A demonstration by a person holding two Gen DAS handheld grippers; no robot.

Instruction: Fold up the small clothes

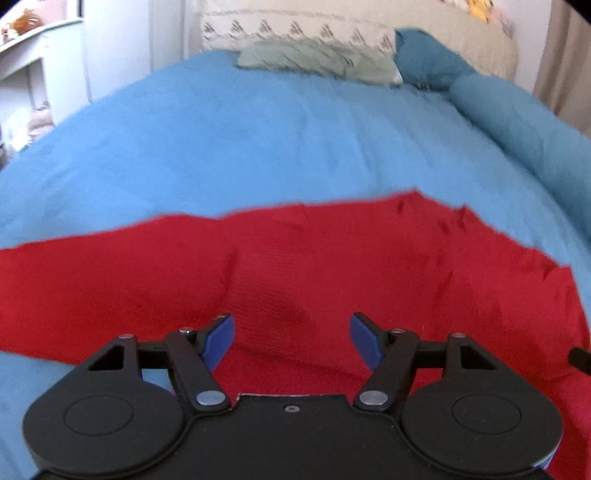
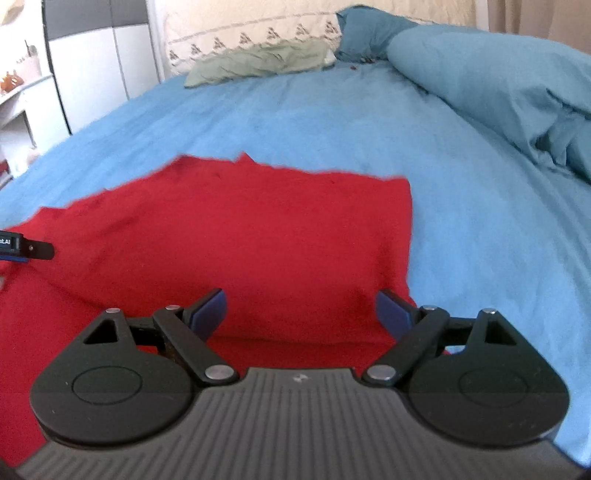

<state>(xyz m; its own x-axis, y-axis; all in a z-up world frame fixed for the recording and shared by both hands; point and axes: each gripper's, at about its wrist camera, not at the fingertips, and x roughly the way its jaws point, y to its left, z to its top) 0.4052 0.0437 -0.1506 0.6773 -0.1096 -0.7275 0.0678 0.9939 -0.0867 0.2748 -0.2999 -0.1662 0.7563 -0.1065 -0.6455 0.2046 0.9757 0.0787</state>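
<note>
A red knitted garment point(image 1: 295, 266) lies spread on the blue bed sheet point(image 1: 229, 140); one sleeve reaches out to the left. It also shows in the right wrist view point(image 2: 236, 236), with its right edge straight. My left gripper point(image 1: 291, 339) is open and empty, low over the garment's near middle. My right gripper point(image 2: 301, 314) is open and empty, over the garment's near right part. The tip of the left gripper point(image 2: 26, 247) shows at the left edge of the right wrist view.
A rolled teal duvet point(image 2: 498, 85) lies along the bed's right side. A green cloth point(image 2: 258, 61) and a patterned pillow point(image 1: 295, 31) sit at the head. White furniture point(image 2: 92, 66) stands left of the bed.
</note>
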